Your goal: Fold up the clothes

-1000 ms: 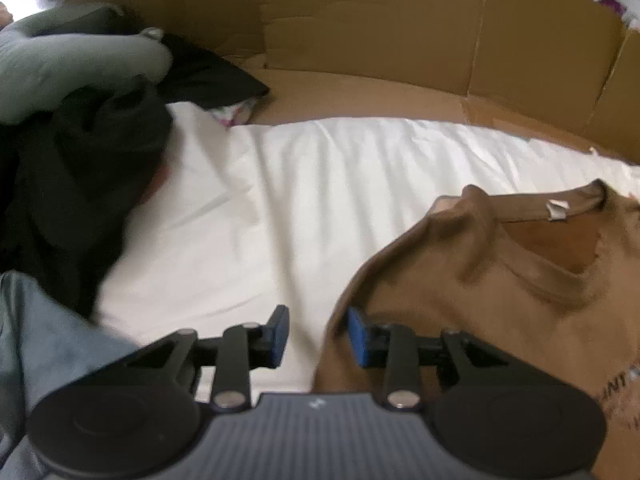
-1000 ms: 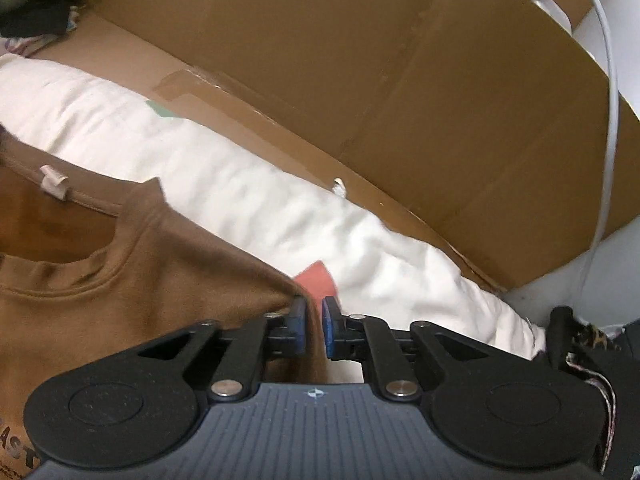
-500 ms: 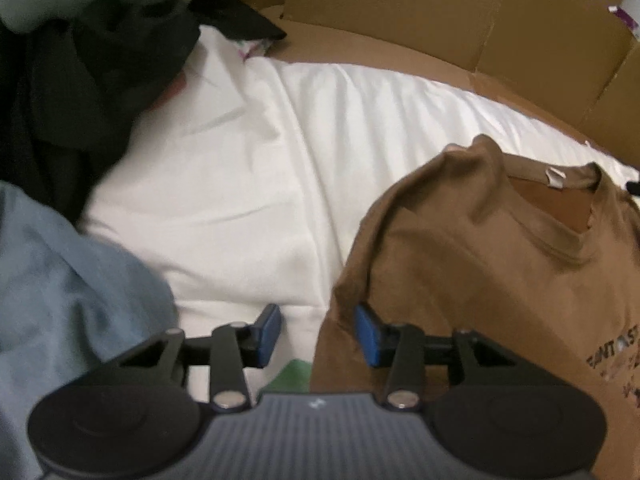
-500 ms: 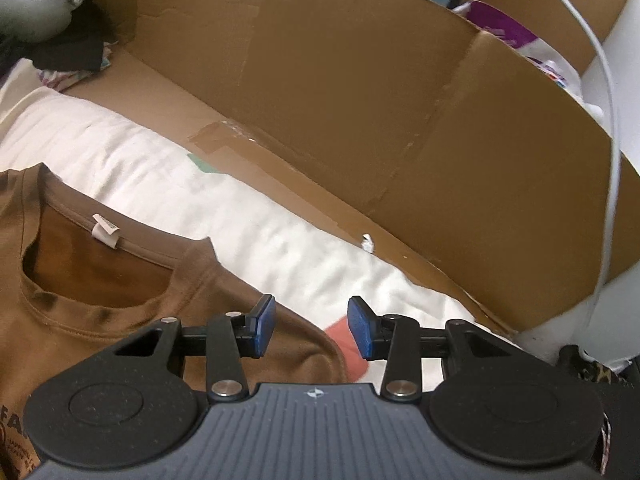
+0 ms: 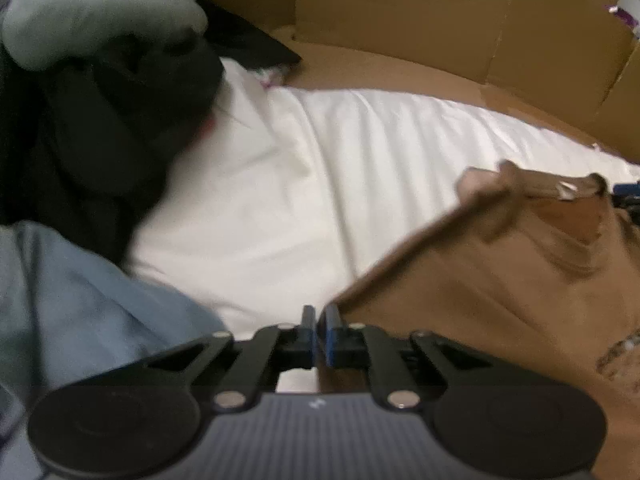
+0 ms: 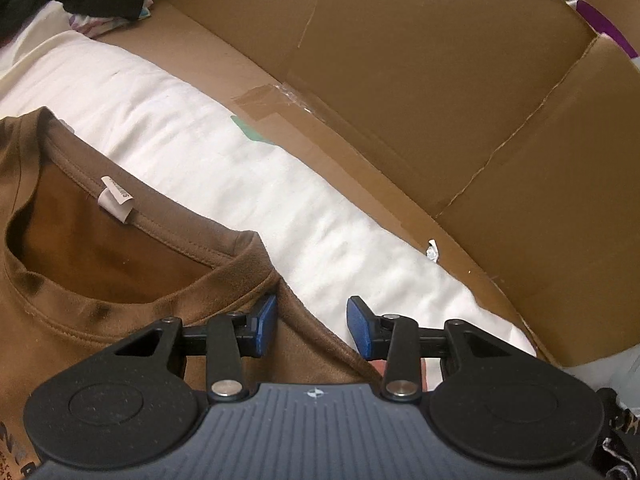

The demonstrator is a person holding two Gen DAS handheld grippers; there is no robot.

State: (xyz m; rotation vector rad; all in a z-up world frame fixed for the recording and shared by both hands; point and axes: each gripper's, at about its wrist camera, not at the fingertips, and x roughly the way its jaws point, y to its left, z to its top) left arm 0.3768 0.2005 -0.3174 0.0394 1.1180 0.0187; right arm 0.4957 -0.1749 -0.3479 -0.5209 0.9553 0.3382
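A big cardboard box (image 6: 420, 92) is seen walling in the whole scene, flaps taped at the fold. Inside it a white sheet (image 5: 320, 184) is spread out, and the brown t-shirt (image 6: 100, 272) is laid on that, neck hole up with its little white tag (image 6: 116, 199) showing. Off to the far side, a heap of dark clothes (image 5: 120, 132) with a grey piece (image 5: 92, 20) on top is piled up, and a light blue garment (image 5: 72, 304) is bunched near the left camera.

The left claw (image 5: 318, 330) is pressed fully together at the t-shirt's edge, where the cloth is pulled up taut; whether fabric is actually pinched can't be told, the view is too blurry. The right claw (image 6: 312, 326) is spread partway and closing, the shirt's shoulder lying under the gap, with neither pad pressed on the cloth yet.
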